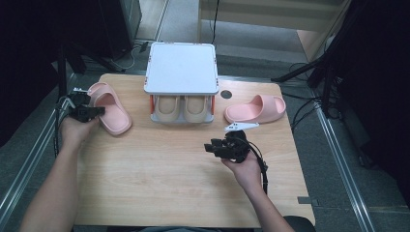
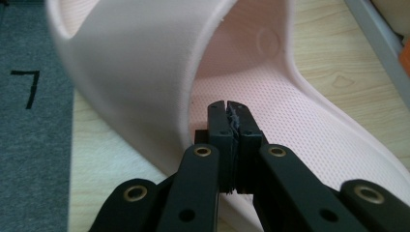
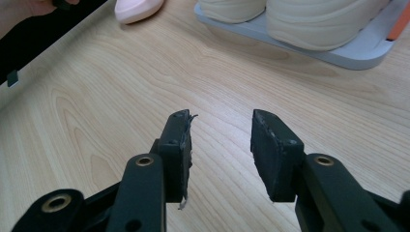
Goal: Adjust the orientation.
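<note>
A pink slipper (image 1: 115, 110) lies at the table's left, toe toward the near side. My left gripper (image 1: 100, 111) is at its left edge, shut. In the left gripper view my left gripper (image 2: 227, 107) has its pads pressed together with nothing between them, just over the slipper's dotted footbed (image 2: 300, 116) beside the strap. A second pink slipper (image 1: 256, 108) lies at the right, near the rack. My right gripper (image 1: 209, 147) hovers over bare wood at centre right, pointing left. In the right gripper view my right gripper (image 3: 220, 133) stands open and empty.
A small white-topped shoe rack (image 1: 181, 67) stands at the back middle, with a pair of beige shoes (image 1: 182, 108) on its lower shelf. The shoes (image 3: 309, 21) and the rack's base (image 3: 353, 55) lie ahead of my right gripper. A dark round hole (image 1: 226, 94) sits beside the rack.
</note>
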`<action>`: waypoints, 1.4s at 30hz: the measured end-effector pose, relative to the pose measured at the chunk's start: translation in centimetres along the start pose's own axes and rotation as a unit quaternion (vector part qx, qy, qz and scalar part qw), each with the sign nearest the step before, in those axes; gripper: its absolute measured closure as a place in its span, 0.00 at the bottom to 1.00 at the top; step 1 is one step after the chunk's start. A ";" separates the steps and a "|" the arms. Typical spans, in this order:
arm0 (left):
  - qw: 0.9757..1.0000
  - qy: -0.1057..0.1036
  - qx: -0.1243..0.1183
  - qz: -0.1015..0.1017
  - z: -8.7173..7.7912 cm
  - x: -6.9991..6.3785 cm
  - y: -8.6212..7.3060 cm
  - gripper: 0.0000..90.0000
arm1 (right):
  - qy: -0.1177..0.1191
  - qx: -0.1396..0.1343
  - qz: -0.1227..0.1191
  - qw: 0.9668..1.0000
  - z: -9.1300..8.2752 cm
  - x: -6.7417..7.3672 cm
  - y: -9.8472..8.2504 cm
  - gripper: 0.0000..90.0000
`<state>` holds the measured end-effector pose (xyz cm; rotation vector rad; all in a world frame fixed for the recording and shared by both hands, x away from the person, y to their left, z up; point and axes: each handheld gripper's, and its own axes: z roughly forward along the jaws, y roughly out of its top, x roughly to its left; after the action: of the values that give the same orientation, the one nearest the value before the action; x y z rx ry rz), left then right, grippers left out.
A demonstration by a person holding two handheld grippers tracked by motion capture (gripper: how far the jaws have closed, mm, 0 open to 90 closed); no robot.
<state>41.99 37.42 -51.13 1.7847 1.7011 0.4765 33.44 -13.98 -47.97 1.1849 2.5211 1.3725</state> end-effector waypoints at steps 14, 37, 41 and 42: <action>0.999 -0.007 -0.029 -0.011 -2.7 0.5 -0.2 0.87 | 0.012 0.012 -0.012 1.000 1.1 0.4 0.7 0.66; 0.999 0.017 -0.025 -0.039 -1.0 2.8 -0.3 0.50 | 0.004 0.019 -0.005 1.000 0.8 0.3 0.2 0.66; 0.998 0.016 -0.024 -0.051 -0.4 3.0 -0.1 0.51 | -0.002 0.018 -0.001 1.000 0.4 0.1 -0.1 0.66; 0.998 0.016 -0.025 -0.053 -0.2 3.0 0.0 0.51 | -0.003 0.016 -0.002 1.000 0.3 0.0 -0.2 0.66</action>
<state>42.13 40.44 -51.45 1.6511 1.7798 0.4984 33.38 -13.81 -48.31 1.1879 2.5486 1.3313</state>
